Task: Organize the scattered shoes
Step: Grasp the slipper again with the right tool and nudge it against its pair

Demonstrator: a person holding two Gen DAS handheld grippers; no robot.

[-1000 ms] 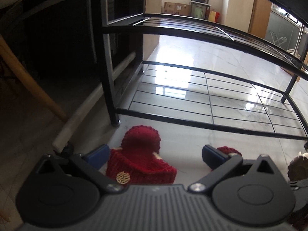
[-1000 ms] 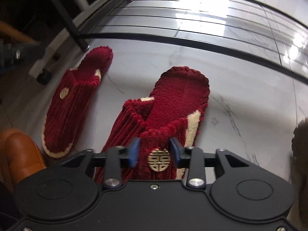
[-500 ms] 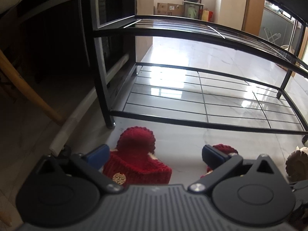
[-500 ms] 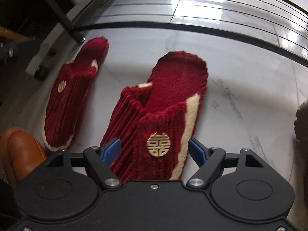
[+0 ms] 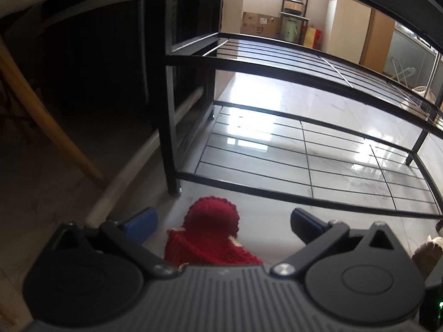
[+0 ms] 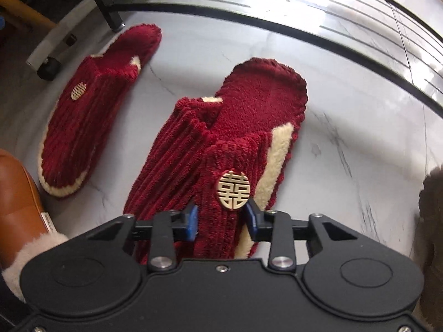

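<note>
**A:** Left wrist view?

**B:** My left claw (image 5: 223, 222) is spread wide, gripping nothing. One red slipper (image 5: 211, 235) lies on the floor (image 5: 265, 207) between the blue fingertips (image 5: 142, 222), touching neither — heel end pointing at the black shoe rack (image 5: 304, 88). The rack's bottom wire shelf (image 5: 304, 160) is just beyond the slipper, with the front left leg (image 5: 170, 149) close by. Wooden leg (image 5: 47, 121) off to the left, in the dark.

**A:** Right wrist view?

**B:** My right claw (image 6: 221, 218) is clamped on the upper of the second red slipper (image 6: 232, 149) — blue pads (image 6: 191, 221) pinch the corduroy right below the gold emblem (image 6: 233, 189). I can't tell whether the sole is on the floor or off it. The other slipper (image 6: 91, 110) lies flat to the left, well apart, toe towards me, heel near the rack leg (image 6: 106, 2). Brown fleece-lined shoe (image 6: 19, 207) at lower left, a dark fuzzy item (image 6: 432, 221) at the right edge. Rack's front rail (image 6: 277, 30) runs across beyond both slippers.
</note>
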